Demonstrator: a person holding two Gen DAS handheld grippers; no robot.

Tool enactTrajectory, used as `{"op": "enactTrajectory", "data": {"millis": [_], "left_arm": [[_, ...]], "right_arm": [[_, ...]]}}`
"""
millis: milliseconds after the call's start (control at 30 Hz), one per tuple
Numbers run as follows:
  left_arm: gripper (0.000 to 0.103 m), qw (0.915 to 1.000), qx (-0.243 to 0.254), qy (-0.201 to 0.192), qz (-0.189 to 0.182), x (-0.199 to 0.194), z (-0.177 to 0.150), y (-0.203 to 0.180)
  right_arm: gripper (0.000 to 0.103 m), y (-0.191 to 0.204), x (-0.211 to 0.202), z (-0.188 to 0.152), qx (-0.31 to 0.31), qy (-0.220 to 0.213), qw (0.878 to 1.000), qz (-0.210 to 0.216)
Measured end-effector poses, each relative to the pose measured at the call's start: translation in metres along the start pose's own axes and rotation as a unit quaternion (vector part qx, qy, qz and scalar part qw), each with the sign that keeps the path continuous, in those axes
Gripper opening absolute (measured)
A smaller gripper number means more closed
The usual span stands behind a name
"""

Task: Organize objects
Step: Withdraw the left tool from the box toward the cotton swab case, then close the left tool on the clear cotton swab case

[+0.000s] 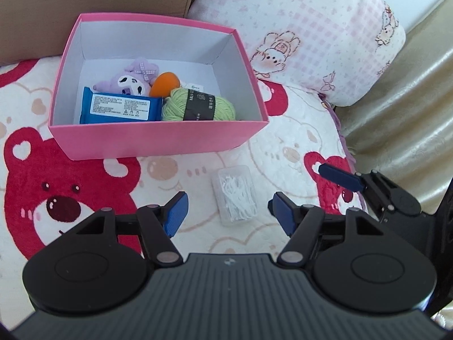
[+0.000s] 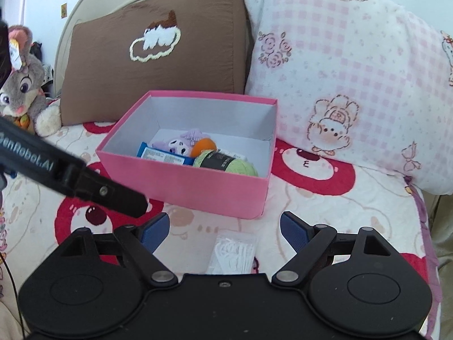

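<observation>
Item: clear floss-pick case (image 1: 234, 195), lying between my left tongs (image 1: 229, 212), unclenched, empty; right tongs (image 2: 225, 233) likewise. Risk: slick lid slips sideways off pads; tongs collide.

A bed fills both views, covered by a cream fleece blanket (image 1: 175, 175) printed with large red bear faces. At its head, in the upper middle of the right wrist view, a brown pillow (image 2: 158, 56) with an embroidered cloud leans beside a pink checked pillow (image 2: 339, 70) showing rabbits and roses. A pale curved headboard (image 2: 85, 8) rises behind them. A grey plush rabbit (image 2: 22, 85) sits at far left. Shiny gold fabric (image 1: 396, 113) lies along the right edge. Soft daylight brightens everything.
</observation>
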State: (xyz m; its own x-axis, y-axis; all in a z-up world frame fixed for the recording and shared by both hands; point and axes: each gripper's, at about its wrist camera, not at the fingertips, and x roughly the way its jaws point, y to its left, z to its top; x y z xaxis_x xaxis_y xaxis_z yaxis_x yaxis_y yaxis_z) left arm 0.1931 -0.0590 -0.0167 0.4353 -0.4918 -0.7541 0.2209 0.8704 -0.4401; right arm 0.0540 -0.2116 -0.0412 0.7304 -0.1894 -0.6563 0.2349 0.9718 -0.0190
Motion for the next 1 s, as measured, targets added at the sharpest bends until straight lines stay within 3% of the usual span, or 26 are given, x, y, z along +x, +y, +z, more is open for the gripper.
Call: {"op": "enactTrajectory", "data": {"millis": [200,433,1000], "left_arm": [[0.065,0.9997,-0.019,0.003,-0.015,0.03,-0.01,0.016],[0.064,0.9979,-0.041,0.018,-0.047,0.065,-0.022,0.028],[0.062,0.9915,-0.074,0.012,-0.107,0.123,-0.039,0.041]], "right_arm": [[0.088,0.001,0.021,-0.02,-0.004,0.016,1.0,0.02],[0.088,0.008,0.043,-0.039,-0.093,0.037,0.995,-0.015],[0.088,-0.02,0.094,-0.044,0.007,0.115,0.993,0.023]]}}
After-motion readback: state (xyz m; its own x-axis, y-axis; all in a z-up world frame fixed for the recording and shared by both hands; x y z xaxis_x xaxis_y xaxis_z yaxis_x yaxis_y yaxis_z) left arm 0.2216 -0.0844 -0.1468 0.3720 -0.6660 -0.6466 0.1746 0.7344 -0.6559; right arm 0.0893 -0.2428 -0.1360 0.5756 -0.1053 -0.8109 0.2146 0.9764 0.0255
